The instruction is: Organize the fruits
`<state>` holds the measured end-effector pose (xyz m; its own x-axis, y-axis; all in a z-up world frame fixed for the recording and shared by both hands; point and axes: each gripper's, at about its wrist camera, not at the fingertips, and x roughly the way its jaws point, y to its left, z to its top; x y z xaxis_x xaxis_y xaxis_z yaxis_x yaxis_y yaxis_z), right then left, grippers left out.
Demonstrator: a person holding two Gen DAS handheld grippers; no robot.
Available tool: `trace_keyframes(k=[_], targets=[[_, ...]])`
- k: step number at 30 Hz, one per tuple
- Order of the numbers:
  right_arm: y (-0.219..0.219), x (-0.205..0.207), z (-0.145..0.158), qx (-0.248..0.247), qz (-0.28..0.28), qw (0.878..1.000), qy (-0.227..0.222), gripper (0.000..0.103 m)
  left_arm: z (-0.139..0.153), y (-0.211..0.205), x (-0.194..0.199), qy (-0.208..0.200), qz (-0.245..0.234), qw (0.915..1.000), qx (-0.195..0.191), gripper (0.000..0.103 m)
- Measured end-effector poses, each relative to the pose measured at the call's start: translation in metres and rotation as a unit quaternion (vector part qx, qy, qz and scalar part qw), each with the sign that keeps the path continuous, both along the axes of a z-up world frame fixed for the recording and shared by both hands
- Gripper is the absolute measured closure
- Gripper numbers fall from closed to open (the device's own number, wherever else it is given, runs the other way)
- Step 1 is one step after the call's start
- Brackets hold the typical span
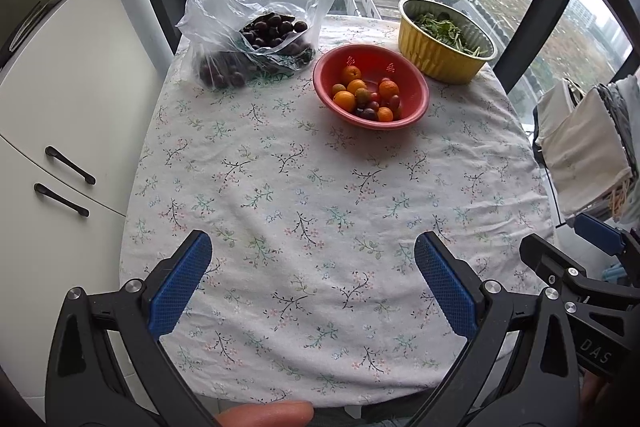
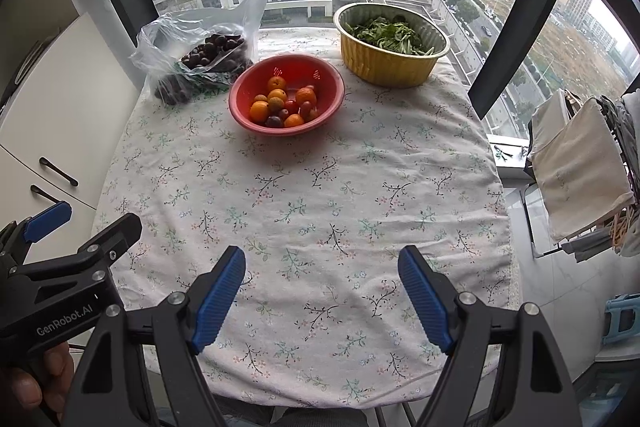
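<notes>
Both grippers wide apart, empty, over floral cloth.
Left gripper (image 1: 312, 259) and right gripper (image 2: 322, 273) grasp nothing; red perforated bowl (image 1: 416, 107) of round fruit sits upper centre; crinkled plastic bag (image 1: 224, 15) half-veils dark fruit.

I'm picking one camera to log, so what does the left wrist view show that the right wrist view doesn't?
Only the left wrist view: the left tool seen from behind, open and empty, with the right tool at its right edge.

Only the right wrist view: the right tool seen from behind, open and empty, small hardware on the window sill, and a blue stool.

Both: the red bowl of mixed fruit, the plastic bag of dark fruit, the gold foil bowl of greens, and the floral tablecloth.
</notes>
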<state>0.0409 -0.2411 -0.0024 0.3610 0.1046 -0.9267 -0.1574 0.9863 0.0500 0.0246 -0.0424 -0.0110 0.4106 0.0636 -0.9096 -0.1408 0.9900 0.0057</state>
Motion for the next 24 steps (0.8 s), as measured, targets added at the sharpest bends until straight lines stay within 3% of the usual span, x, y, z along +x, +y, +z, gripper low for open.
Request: trace_keyframes(k=[24], targets=[[-0.003, 0.015, 0.014, 0.003, -0.005, 1.000, -0.020, 0.022, 0.028, 0.016, 0.005, -0.029, 0.010, 0.9995, 0.002, 0.000]])
